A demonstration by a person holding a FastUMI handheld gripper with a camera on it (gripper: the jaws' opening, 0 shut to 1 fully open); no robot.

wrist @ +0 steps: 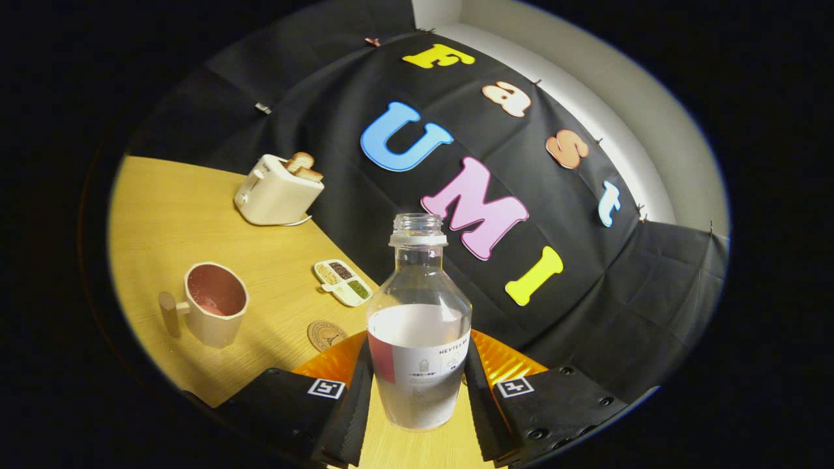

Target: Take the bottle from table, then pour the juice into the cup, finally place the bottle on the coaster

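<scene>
biggest risk: the bottle has no cap and rides tilted in the view, so any jerk on the way to the cup probably slops juice onto the tabletop
grip: gripper jaws closed in on the bottle's lower body, one pad each side, looks held clear of the wood; smooth wall, could slip or twist when tipped
pour: cup sits well left of the bottle, mouth wide enough, but overshooting the tilt would splash
landing: coaster just left of the bottle, small target
tabletop: pale wood, toaster far behind the cup, snack tray between cup and bottle
room: black cloth wall, white wall above
</scene>
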